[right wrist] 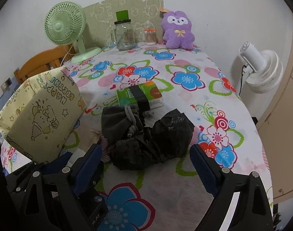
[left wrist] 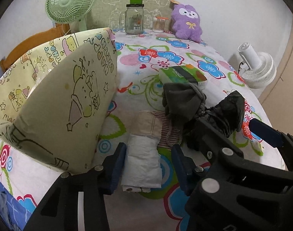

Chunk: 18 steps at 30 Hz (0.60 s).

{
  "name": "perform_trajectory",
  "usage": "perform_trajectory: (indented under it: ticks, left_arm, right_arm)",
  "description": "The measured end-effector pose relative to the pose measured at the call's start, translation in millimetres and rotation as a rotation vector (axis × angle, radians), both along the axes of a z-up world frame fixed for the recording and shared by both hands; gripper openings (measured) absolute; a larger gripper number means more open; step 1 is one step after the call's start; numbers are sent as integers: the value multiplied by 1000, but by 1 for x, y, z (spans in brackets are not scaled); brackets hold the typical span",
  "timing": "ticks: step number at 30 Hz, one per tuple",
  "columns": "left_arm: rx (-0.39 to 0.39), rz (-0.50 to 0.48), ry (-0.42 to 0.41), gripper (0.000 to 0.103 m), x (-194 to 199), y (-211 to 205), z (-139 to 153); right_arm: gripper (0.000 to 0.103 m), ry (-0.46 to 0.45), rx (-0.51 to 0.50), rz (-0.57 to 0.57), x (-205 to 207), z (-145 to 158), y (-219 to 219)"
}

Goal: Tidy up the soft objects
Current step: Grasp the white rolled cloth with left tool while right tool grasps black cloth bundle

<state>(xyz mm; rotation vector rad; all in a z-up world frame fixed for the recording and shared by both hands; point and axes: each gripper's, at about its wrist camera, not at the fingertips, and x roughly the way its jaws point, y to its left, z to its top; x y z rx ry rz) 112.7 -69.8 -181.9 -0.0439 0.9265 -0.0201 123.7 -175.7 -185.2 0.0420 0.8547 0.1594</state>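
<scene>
We look down along two grippers at a table with a flowered cloth (right wrist: 185, 61), where a small heap of soft things lies in the middle. Our left gripper (left wrist: 148, 165) straddles a pale roll (left wrist: 141, 165) of folded cloth; the roll's long axis runs from 6 to 12 o'clock in the left wrist view, in line with the fingers, so the pads close across its short width. The jaws stand fairly narrow: the left pad touches the roll's side, while a sliver of cloth shows between the roll and the right pad, so we judge the grip not yet firm. Our right gripper (right wrist: 146, 165) has its jaws wide, holding nothing, with a black bundle (right wrist: 156, 142) lying between and just ahead of the pads at 12 o'clock, its long axis running roughly 8 to 2 o'clock, slanting across the gap. A grey pouch (right wrist: 119, 123) touches the bundle at 11 o'clock. A yellow box (right wrist: 44, 115) stands at 9 o'clock, just beside the left gripper, and looks the likely place for these things. The left hand is nearer the roll and the box, the right nearer the bundle.
</scene>
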Motion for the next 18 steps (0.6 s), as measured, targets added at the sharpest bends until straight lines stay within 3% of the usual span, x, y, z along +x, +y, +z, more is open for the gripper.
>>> perform_trajectory:
  ticks: [9,18]
  left_arm:
    - [31,4,-9,25,1,-1,0]
    - [45,-15,-44,23,-5,-13,10]
  right_arm:
    - [95,12,18,4,-1,-4,-1]
    - [95,-7,30,-2,-4,2,-10]
